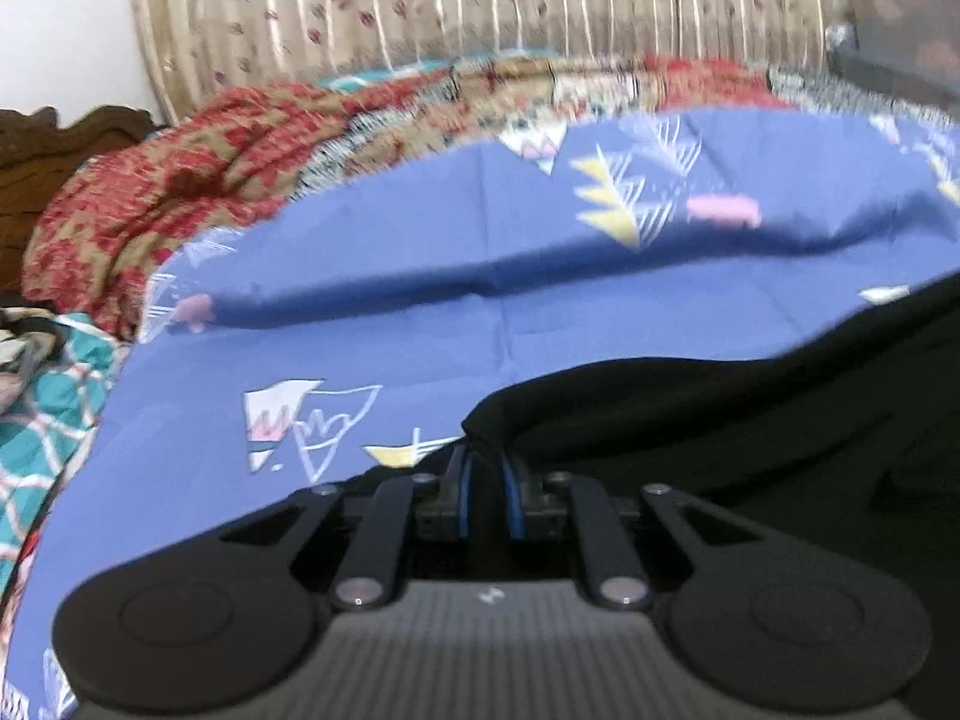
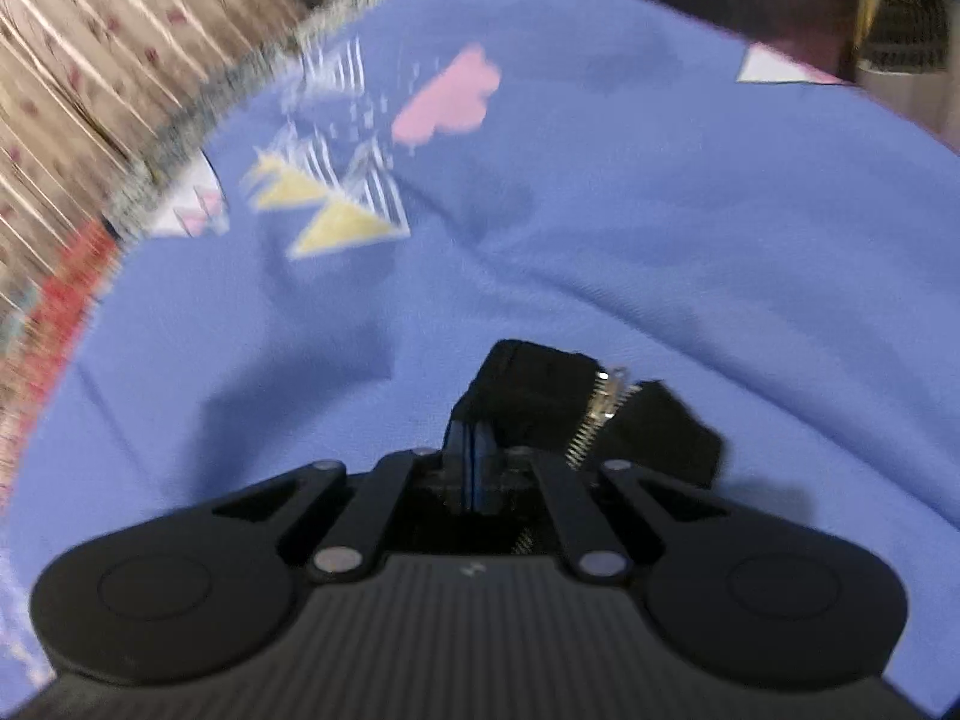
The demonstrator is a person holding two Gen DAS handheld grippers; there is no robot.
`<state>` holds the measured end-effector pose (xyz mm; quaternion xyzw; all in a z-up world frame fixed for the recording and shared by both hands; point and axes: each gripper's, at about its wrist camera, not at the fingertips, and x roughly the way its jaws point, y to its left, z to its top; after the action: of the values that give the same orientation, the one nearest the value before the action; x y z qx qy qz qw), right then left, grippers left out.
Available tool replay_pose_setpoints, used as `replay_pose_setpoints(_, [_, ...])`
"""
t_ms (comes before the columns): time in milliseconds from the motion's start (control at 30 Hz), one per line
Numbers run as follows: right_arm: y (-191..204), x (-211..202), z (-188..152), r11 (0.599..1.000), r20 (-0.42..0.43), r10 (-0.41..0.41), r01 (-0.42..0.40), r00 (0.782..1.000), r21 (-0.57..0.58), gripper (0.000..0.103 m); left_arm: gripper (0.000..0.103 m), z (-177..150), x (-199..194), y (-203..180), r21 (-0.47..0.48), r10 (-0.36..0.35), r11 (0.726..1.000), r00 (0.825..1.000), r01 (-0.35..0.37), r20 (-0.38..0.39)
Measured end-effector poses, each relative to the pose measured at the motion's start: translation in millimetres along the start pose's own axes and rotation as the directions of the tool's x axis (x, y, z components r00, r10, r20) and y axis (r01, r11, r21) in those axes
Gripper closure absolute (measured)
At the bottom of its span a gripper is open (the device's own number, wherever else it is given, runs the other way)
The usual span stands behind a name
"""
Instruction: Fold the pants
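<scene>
Blue bedsheet [image 1: 420,252] with yellow, pink and white geometric print covers most of both views; a long fold shadow runs across it in the left wrist view. Far behind it hangs a beige pleated curtain [image 1: 480,0] with a small reddish flower print, also seen at the far left in the right wrist view [image 2: 90,48]. At the far left, a red-and-tan patterned blanket [image 1: 150,192] lies bunched along the sheet's edge, with a teal checked cloth [image 1: 54,408] nearer and a carved dark wooden headboard [image 1: 60,138] beyond. A grey bin [image 1: 906,18] sits at the far right corner. Black pants [image 1: 750,420] lie on the sheet at the near right of the left wrist view, spreading from the fingertips to the right edge. Left gripper [image 1: 486,462]: jaws drawn close, a peak of the black cloth pinched between the blue-edged pads. In the right wrist view the pants [image 2: 528,396] show only as a small black bunch with a metal zipper [image 2: 600,414] exposed, raised off the sheet and casting a shadow. Right gripper [image 2: 471,450]: jaws pressed together, pinching that bunch beside the zipper. Both views are motion-blurred, so the fine detail of the grip is unclear.
</scene>
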<state>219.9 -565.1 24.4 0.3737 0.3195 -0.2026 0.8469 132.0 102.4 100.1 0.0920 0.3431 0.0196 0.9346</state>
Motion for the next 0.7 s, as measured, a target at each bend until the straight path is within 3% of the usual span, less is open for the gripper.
replay_pose_setpoints(367, [-136, -195, -28, 0.980, 0.127, 0.190, -0.196, 0.974, 0.043, 0.100, 0.093, -53, -140, 10, -0.119, -0.002, 0.993, 0.994, 0.015, 0.106])
replay_pose_setpoints(500, [-186, -232, -51, 0.974, 0.131, 0.191, -0.205, 0.973, 0.099, 0.100, 0.093, -88, -172, 14, -0.169, -0.024, 0.985, 0.997, 0.037, 0.078])
replay_pose_setpoints(700, [-257, -226, -104, 0.969, 0.045, 0.077, -0.086, 0.996, 0.231, 0.100, 0.092, -159, -180, -4, -0.155, -0.063, 0.986, 0.996, 0.053, -0.061])
